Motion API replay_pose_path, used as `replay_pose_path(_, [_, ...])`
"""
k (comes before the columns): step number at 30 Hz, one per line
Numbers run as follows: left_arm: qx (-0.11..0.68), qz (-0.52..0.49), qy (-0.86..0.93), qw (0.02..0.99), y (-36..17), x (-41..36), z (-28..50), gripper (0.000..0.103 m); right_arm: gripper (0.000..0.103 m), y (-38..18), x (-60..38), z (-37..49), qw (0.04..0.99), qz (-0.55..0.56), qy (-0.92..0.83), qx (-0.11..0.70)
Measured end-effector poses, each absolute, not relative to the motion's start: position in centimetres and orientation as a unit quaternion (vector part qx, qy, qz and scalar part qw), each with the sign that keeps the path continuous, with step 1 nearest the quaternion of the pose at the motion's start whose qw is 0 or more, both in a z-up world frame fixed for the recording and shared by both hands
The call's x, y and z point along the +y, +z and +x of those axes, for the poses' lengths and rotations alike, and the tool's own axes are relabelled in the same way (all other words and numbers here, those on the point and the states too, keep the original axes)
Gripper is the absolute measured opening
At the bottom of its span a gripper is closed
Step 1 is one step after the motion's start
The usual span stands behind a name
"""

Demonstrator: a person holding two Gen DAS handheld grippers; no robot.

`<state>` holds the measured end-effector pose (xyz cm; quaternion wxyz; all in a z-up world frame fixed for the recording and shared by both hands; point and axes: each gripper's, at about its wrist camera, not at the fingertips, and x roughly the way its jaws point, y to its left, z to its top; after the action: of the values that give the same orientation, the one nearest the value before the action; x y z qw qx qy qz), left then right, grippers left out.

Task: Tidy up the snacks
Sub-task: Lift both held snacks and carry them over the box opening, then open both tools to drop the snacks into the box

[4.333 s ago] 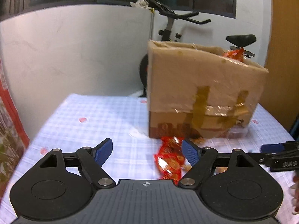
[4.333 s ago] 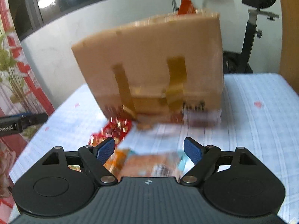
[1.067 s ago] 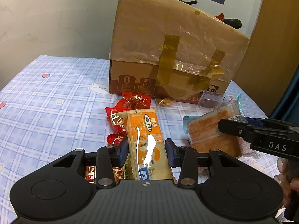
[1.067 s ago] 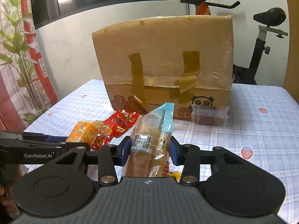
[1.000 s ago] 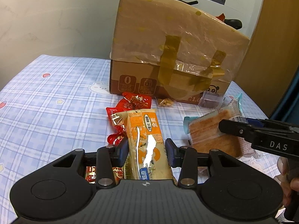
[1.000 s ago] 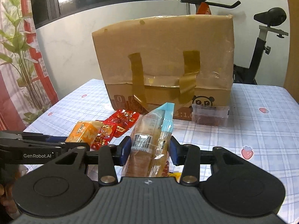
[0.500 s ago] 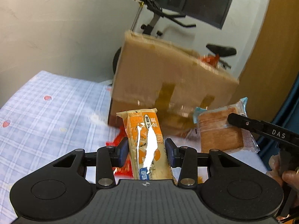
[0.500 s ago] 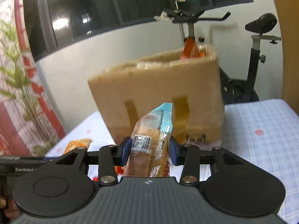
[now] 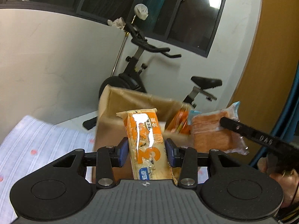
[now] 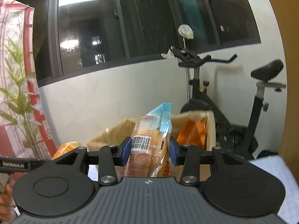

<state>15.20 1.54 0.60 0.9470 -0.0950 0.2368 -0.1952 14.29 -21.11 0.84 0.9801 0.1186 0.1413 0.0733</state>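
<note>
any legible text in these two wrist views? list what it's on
"DAS", seen inverted: right gripper arm, in the left wrist view.
"GenRobot.AI": left gripper arm, in the right wrist view.
Large "3": orange snack pack; its Chinese print is blurred.
Barcode and percent figures on the bread pack: too small to read.

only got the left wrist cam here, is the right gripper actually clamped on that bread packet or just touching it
Observer: Clamped. In the right wrist view both blue pads press the sides of the bread packet, barcode label facing the camera.
Operator: what's beside the box on my left
Observer: A floral curtain with a leafy plant in front of it.
Operator: anything in the box already
Observer: An orange packet stands against the right wall of the cardboard box.
</note>
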Motion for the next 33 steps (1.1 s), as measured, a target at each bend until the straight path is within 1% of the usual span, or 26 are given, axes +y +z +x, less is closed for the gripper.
replay_pose_path(6, [0.238, -0.091, -0.199, 0.946, 2.4, -0.7, 21.4, 0.044, 0.044, 2.6, -21.6, 19.8, 0.984, 0.075, 0.068, 0.144])
replay_pose_path(10, [0.239, -0.068, -0.186, 0.951, 2.9, -1.8, 25.4, 0.044, 0.043, 3.0, -21.2, 23.5, 0.985, 0.049, 0.052, 0.159])
replay_pose_path(16, [0.263, -0.035, -0.175, 0.948, 1.5, -3.0, 30.6, 0.044, 0.043, 1.3, -19.8, 28.7, 0.978, 0.023, 0.032, 0.204])
replay_pose_path(19, [0.276, -0.010, -0.171, 0.946, 0.4, -3.3, 31.6, 0.045, 0.043, -0.4, -19.0, 30.5, 0.973, -0.003, 0.016, 0.232])
replay_pose_path(20, [0.277, -0.006, -0.173, 0.945, 0.2, -3.3, 31.8, 0.047, 0.044, -0.9, -18.9, 30.9, 0.970, -0.007, 0.010, 0.241])
replay_pose_path(21, [0.278, -0.007, -0.178, 0.944, -0.1, -3.1, 31.9, 0.059, 0.044, -1.4, -18.9, 31.3, 0.968, -0.008, 0.007, 0.251])
replay_pose_path(22, [0.278, -0.011, -0.186, 0.942, -0.3, -3.0, 31.9, 0.077, 0.047, -1.8, -18.9, 31.5, 0.966, -0.007, 0.010, 0.258])
replay_pose_path(23, [0.277, -0.016, -0.188, 0.942, -0.5, -2.7, 31.9, 0.083, 0.047, -2.0, -19.0, 31.7, 0.964, -0.006, 0.012, 0.264])
replay_pose_path(24, [0.274, -0.021, -0.188, 0.943, -0.5, -2.5, 31.8, 0.086, 0.049, -2.2, -19.0, 31.7, 0.964, -0.006, 0.014, 0.267])
replay_pose_path(25, [0.271, -0.026, -0.191, 0.943, -0.5, -2.3, 31.9, 0.086, 0.055, -2.3, -18.9, 31.6, 0.963, -0.007, 0.015, 0.269])
replay_pose_path(26, [0.272, -0.031, -0.194, 0.942, -0.5, -2.2, 32.0, 0.086, 0.059, -2.3, -18.9, 31.5, 0.963, -0.007, 0.014, 0.271])
replay_pose_path(28, [0.274, -0.038, -0.192, 0.942, -0.4, -1.9, 32.0, 0.086, 0.060, -2.2, -19.1, 31.0, 0.963, -0.001, 0.012, 0.268])
replay_pose_path(29, [0.274, -0.041, -0.190, 0.942, -0.3, -1.9, 32.1, 0.086, 0.063, -2.0, -19.2, 30.9, 0.964, 0.001, 0.010, 0.266])
replay_pose_path(31, [0.271, -0.044, -0.194, 0.942, -0.1, -1.6, 31.5, 0.086, 0.065, -1.5, -19.5, 30.3, 0.966, 0.006, 0.007, 0.259])
replay_pose_path(33, [0.269, -0.040, -0.196, 0.942, 0.1, -1.7, 30.8, 0.086, 0.065, -0.9, -19.7, 29.6, 0.967, 0.012, 0.012, 0.253])
